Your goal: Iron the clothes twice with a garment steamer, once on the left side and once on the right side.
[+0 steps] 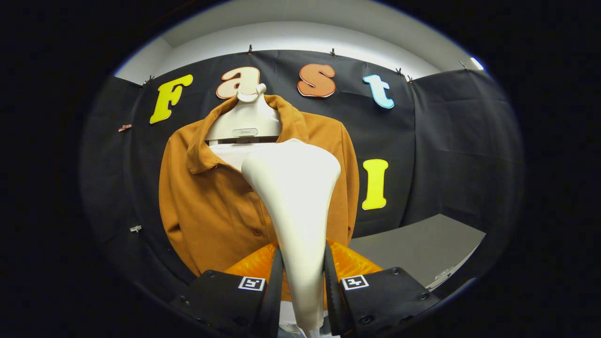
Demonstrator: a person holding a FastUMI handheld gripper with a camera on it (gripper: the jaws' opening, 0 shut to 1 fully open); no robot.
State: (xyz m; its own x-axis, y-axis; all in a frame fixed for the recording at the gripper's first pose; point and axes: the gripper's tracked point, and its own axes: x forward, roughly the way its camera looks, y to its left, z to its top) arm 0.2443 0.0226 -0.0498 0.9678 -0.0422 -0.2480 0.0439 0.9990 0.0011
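Note:
My gripper (303,277) is shut on the white garment steamer (296,197), both fingers pressing its narrow handle. The steamer's wide head rises ahead of the fingers and lies over the upper right part of the brown shirt's front, by the collar; I cannot tell whether it touches the fabric. The brown button-up shirt (211,202) hangs on a white hanger stand (245,119) against the black booth wall, directly beyond the fingers. The steamer hides the shirt's middle and part of its right side.
A grey tabletop (418,249) lies to the right of the shirt, beyond the right finger. Something orange and glossy (350,263) shows just behind the fingers, below the shirt's hem. Small clips are pinned on the black cloth left of the shirt.

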